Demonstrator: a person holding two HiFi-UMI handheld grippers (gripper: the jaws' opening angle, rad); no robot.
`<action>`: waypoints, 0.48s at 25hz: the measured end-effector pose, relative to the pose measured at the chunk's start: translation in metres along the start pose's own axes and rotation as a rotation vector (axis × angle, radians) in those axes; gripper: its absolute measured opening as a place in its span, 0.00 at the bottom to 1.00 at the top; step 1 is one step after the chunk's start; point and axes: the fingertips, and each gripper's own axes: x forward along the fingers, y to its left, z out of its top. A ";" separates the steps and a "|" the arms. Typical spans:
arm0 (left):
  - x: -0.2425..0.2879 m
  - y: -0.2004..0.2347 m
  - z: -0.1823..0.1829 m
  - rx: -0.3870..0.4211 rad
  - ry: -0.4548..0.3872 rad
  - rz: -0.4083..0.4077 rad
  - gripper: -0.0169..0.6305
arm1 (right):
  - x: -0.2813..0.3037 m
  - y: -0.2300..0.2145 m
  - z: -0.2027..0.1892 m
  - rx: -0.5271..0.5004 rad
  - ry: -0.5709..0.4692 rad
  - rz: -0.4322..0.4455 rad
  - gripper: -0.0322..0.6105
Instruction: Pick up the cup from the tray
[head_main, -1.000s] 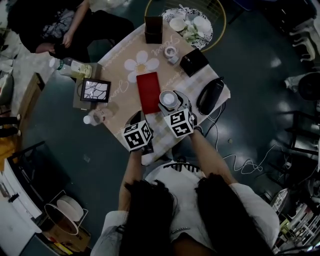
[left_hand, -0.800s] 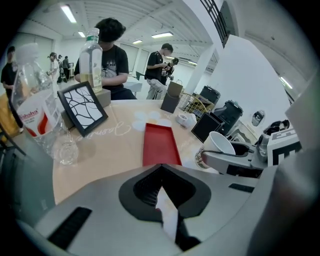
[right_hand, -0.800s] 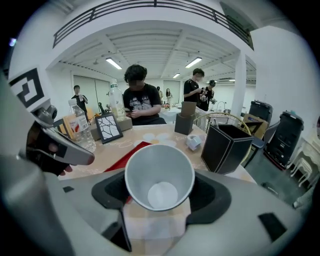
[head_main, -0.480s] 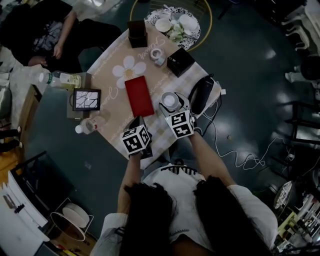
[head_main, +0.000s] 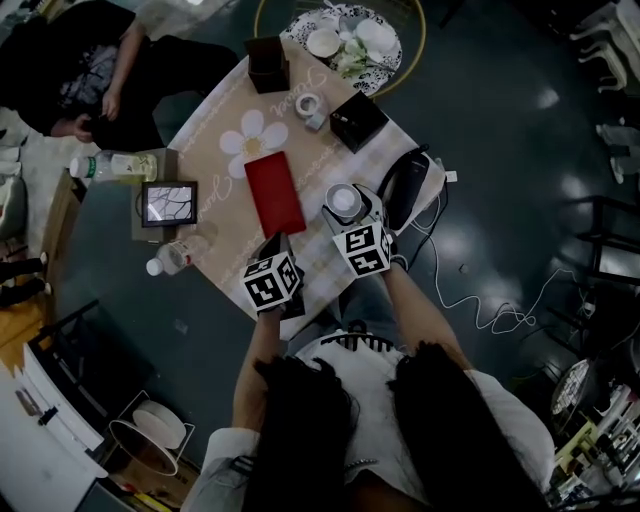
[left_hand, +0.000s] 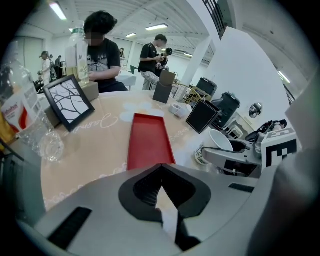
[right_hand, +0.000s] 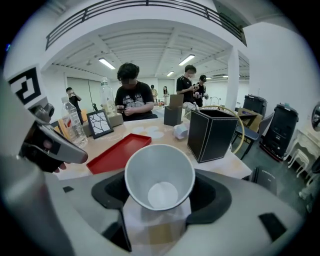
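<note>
A white paper cup (right_hand: 159, 180) sits mouth-up between my right gripper's jaws, which are shut on its sides. In the head view the cup (head_main: 345, 201) hangs just right of the red tray (head_main: 274, 193), held by the right gripper (head_main: 348, 214). The tray (left_hand: 150, 140) lies flat on the beige cloth with nothing in it. My left gripper (head_main: 272, 248) hovers at the tray's near end; its jaws (left_hand: 161, 172) meet at the tips with nothing between them. The left gripper view also shows the cup (left_hand: 220, 140) to the right.
A black box (head_main: 358, 120), a dark box (head_main: 266, 62), a tape roll (head_main: 313, 105), a picture frame (head_main: 168, 203) and bottles (head_main: 175, 255) stand around the tray. A black bag (head_main: 403, 190) sits at the table's right edge. A person (head_main: 90, 60) sits at the far left.
The head view has drifted, so the table sits slightly higher in it. Both grippers keep their places beside the tray, and the cup stays in the right one.
</note>
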 end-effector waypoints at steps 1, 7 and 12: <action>0.001 0.000 -0.001 0.008 0.004 0.000 0.04 | 0.000 -0.001 -0.002 0.007 0.003 -0.002 0.56; 0.002 0.000 0.003 0.017 0.009 -0.002 0.04 | 0.003 -0.003 -0.002 -0.001 -0.014 0.012 0.56; 0.003 -0.001 -0.002 0.035 0.027 -0.003 0.04 | 0.001 0.000 -0.001 -0.009 -0.022 0.024 0.58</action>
